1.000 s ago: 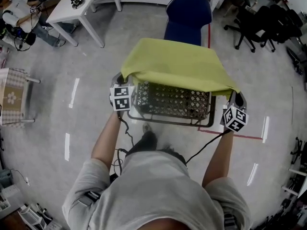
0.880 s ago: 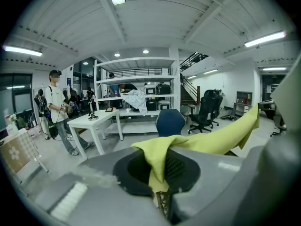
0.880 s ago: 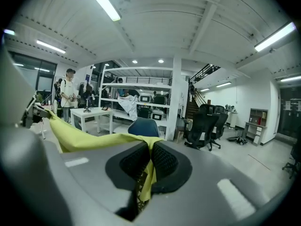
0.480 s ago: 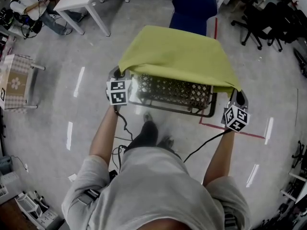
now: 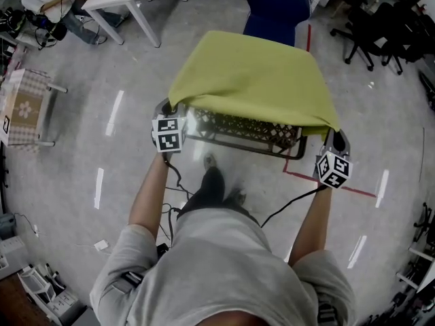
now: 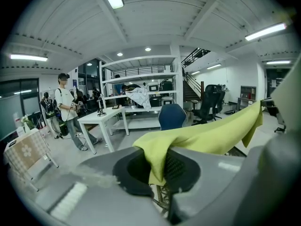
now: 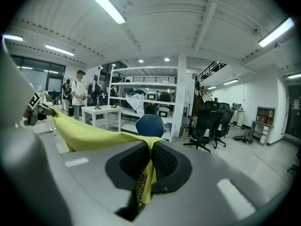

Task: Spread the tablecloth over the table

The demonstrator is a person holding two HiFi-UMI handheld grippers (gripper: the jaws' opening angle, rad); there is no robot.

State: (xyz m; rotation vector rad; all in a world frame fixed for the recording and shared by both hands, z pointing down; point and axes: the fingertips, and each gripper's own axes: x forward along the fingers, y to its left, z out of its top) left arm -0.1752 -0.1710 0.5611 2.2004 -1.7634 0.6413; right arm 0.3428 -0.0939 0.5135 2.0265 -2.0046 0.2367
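1. Drawing it toward me: the tablecloth covers more of the table than a second ago, and only a near strip of lattice shows.
2. My left gripper is clamped on the near-left corner, my right gripper on the near-right.
3. To finish cleanly, I'd keep both corners level, pull evenly, then lower them over the near edge.

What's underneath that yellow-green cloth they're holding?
A small table with a lattice top; only its near strip shows below the tablecloth's front edge. The rest is covered, so anything lying there cannot be seen. The left gripper and right gripper pinch its near corners.
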